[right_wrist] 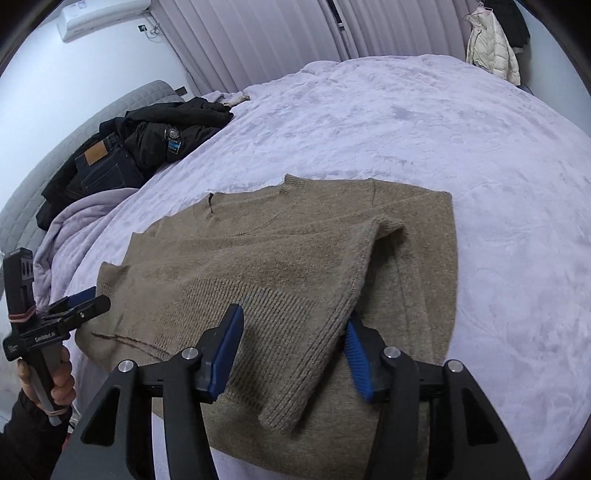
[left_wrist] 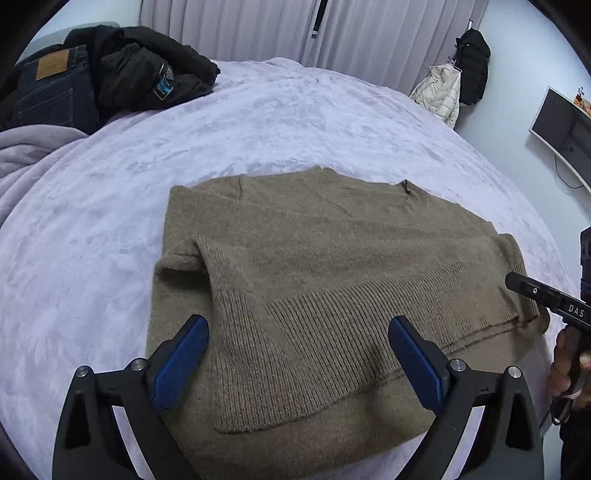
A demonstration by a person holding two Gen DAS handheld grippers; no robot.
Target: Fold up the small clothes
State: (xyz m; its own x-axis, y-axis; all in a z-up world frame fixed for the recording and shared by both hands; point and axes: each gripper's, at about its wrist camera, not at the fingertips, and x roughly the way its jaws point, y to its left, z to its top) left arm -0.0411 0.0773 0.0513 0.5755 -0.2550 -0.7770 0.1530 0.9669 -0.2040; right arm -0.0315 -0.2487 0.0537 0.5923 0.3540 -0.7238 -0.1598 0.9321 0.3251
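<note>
Between the spread tool (right_wrist: 293, 354) fingers, the sweater (right_wrist: 280, 266).

"DAS" in white on the right gripper (left_wrist: 524, 290) body — other labels too blurred to read

Bed (left_wrist: 258, 122): big, with a soft, pale purple cover spread over it.
Blanket (left_wrist: 26, 151): pale purple too, bunched up at the bed's edge — just below the dark clothes.
Jeans (left_wrist: 55, 92): dark blue, with a tan patch on the waist, lying on the bed.
Black jacket (left_wrist: 147, 70): crumpled, right beside the jeans and partly on them.
Curtains (left_wrist: 240, 26): long, light and ribbed, behind the bed.
Coats (left_wrist: 458, 74): one cream puffy, one black — both hanging by the wall.
Screen (left_wrist: 561, 125): dark, fixed to the wall.
Air conditioner (right_wrist: 107, 14): white, high on the wall.
Headboard (right_wrist: 44, 162): grey and padded.
</note>
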